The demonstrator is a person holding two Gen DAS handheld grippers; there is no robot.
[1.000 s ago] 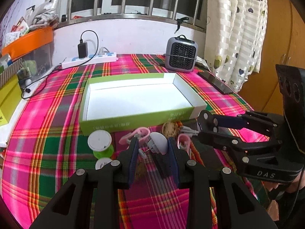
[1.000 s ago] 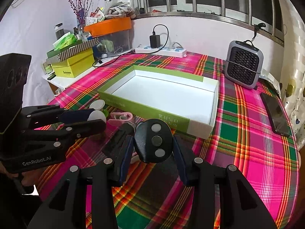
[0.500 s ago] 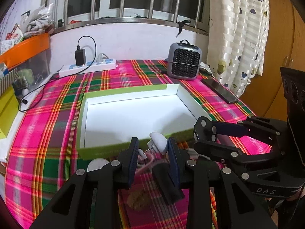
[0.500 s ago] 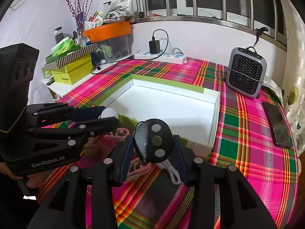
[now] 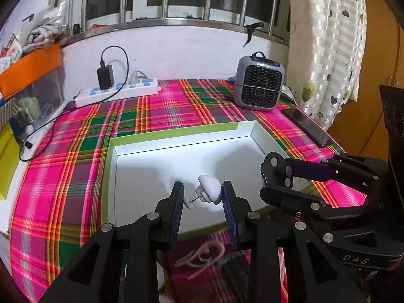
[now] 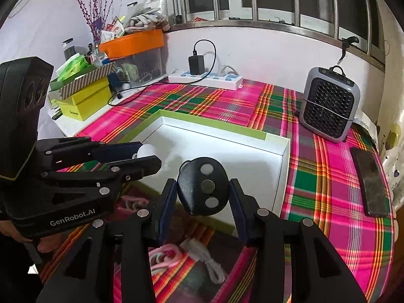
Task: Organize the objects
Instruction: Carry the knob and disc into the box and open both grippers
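Note:
My left gripper [image 5: 203, 198] is shut on a small white dome-shaped tag with a pin [image 5: 208, 193], held above the near part of the white-lined green box [image 5: 176, 139]. My right gripper [image 6: 203, 189] is shut on a black oval remote with three round buttons [image 6: 203, 185], hovering over the box's near edge [image 6: 284, 174]. Each gripper shows in the other's view: the right gripper [image 5: 282, 176] to the right with the remote, the left gripper [image 6: 141, 156] to the left with the white tag [image 6: 147, 150]. The box interior looks empty.
A pink cord [image 5: 202, 255] and a white cable [image 6: 209, 260] lie on the plaid cloth in front of the box. A grey fan heater [image 5: 258, 82], a black phone [image 6: 370, 181], a power strip [image 5: 118, 92] and yellow boxes [image 6: 83, 101] stand around.
Both grippers have moved forward from the loose items in front of the box to above its near part, each carrying its object. The grips are unchanged.

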